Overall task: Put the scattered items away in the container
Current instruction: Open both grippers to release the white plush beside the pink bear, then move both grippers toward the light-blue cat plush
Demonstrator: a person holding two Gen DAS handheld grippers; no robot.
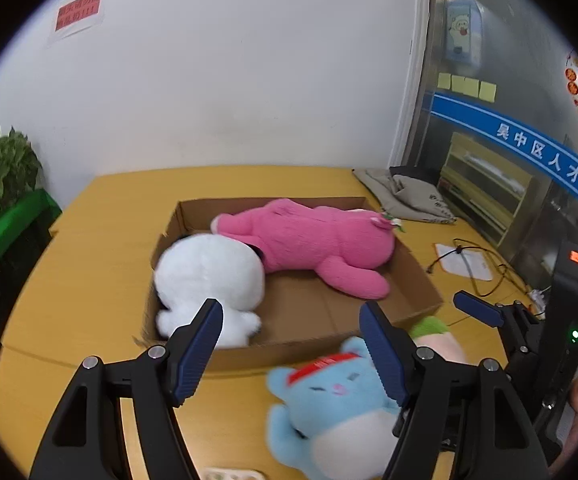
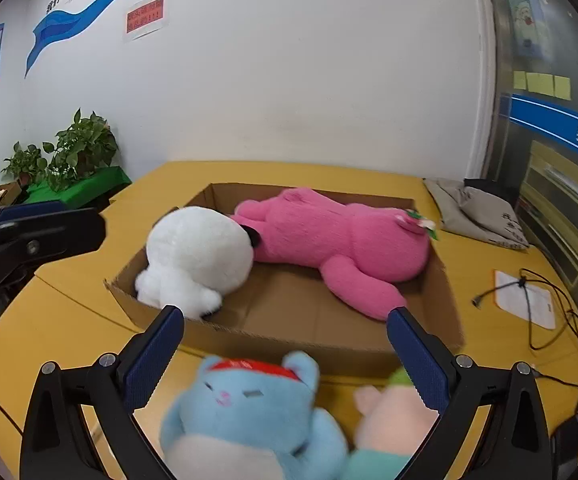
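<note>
Two grippers, both empty right now: my left gripper (image 1: pixel 291 344) has its jaws spread w/ nothing between the pads, and my right gripper (image 2: pixel 285 356) is splayed as wide as it goes, also holding nothing. Just below them the blue plush (image 2: pixel 249 412) lies on the yellow table (image 1: pixel 89 264), outside the box, w/ the pink-and-green plush (image 2: pixel 393 408) pressed against its side. Beyond sits the cardboard box (image 2: pixel 329 344), already holding the white plush (image 2: pixel 197 256) at its left end and the pink plush (image 2: pixel 337 240) along the back. Risks as I see them: the 2 loose toys touch, so a grab at one could drag or flip the other off the near table edge; the box's near wall is low and soft, so a gripper coming in could push it. Free floor in the box is only front-right, so a drop aimed left may bounce out. Black cable (image 2: pixel 537 304) at right could snag a wide swing.
</note>
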